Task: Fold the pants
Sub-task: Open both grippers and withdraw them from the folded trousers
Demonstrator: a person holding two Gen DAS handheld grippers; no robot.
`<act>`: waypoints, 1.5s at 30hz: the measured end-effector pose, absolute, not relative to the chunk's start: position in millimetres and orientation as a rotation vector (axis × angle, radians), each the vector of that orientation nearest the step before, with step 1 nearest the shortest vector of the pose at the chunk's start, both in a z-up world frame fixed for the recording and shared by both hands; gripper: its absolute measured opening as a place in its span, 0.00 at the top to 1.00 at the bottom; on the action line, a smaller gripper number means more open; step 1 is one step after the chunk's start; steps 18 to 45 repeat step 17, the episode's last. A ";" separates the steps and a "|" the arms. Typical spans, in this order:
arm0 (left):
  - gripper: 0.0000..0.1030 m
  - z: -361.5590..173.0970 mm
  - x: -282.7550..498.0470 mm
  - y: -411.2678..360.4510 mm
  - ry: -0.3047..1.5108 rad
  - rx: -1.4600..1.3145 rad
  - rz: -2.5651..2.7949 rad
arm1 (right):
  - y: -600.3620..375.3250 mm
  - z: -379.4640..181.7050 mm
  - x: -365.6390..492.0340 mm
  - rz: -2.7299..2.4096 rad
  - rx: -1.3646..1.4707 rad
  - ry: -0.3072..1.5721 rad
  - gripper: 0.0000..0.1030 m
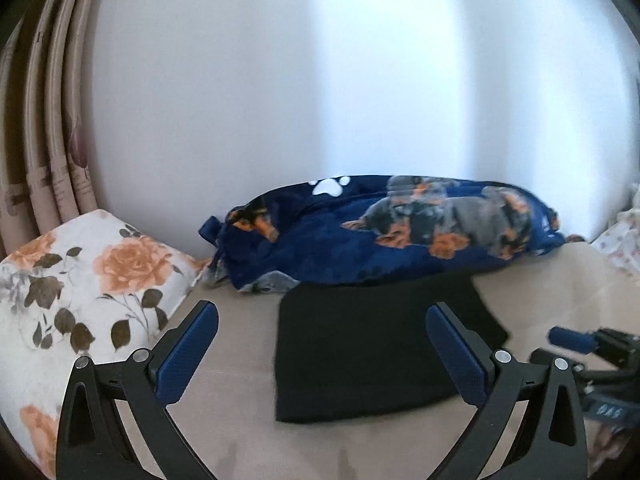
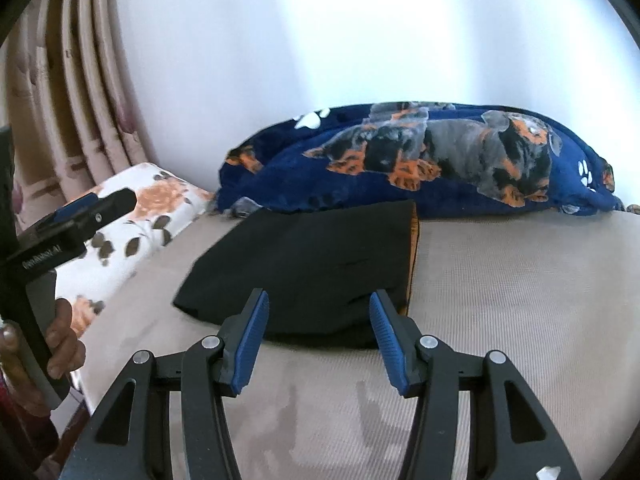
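Note:
The black pants (image 1: 372,344) lie folded into a flat rectangle on the beige bed sheet (image 1: 232,408). In the right wrist view the same folded pants (image 2: 312,264) show an orange-brown lining along their right edge. My left gripper (image 1: 322,316) hovers above and in front of them with its blue pads spread wide and nothing between them. My right gripper (image 2: 318,304) also stands open and empty, just short of the pants' near edge. The right gripper shows at the right edge of the left wrist view, and a hand (image 2: 64,340) holds the left one at the left.
A navy blanket with dog prints (image 1: 400,236) lies bunched behind the pants against the white wall. A floral pillow (image 1: 80,300) sits at the left, with pleated curtains (image 1: 44,128) behind it. Bare sheet (image 2: 520,280) stretches to the right of the pants.

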State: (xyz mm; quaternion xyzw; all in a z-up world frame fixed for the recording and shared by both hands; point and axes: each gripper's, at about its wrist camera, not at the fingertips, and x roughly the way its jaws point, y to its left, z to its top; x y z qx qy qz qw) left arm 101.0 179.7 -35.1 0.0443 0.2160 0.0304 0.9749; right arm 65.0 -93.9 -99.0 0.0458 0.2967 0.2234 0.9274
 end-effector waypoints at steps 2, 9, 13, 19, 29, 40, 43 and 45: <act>0.00 -29.5 97.3 176.5 0.469 0.082 0.073 | -89.8 -92.0 55.2 0.469 0.089 0.597 0.51; 0.00 -27.7 77.9 172.9 0.542 0.025 0.017 | -90.2 -75.7 18.4 0.497 0.067 0.573 0.49; 0.00 -30.0 63.9 172.5 0.490 0.035 0.089 | -94.2 -72.1 1.2 0.499 0.064 0.566 0.48; 0.00 -28.3 50.2 169.7 0.470 0.050 0.147 | -95.0 -70.4 -6.5 0.500 0.060 0.576 0.47; 0.00 -28.3 50.2 169.7 0.470 0.050 0.147 | -95.0 -70.4 -6.5 0.500 0.060 0.576 0.47; 0.00 -28.3 50.2 169.7 0.470 0.050 0.147 | -95.0 -70.4 -6.5 0.500 0.060 0.576 0.47; 0.00 -28.3 50.2 169.7 0.470 0.050 0.147 | -95.0 -70.4 -6.5 0.500 0.060 0.576 0.47; 0.00 -28.3 50.2 169.7 0.470 0.050 0.147 | -95.0 -70.4 -6.5 0.500 0.060 0.576 0.47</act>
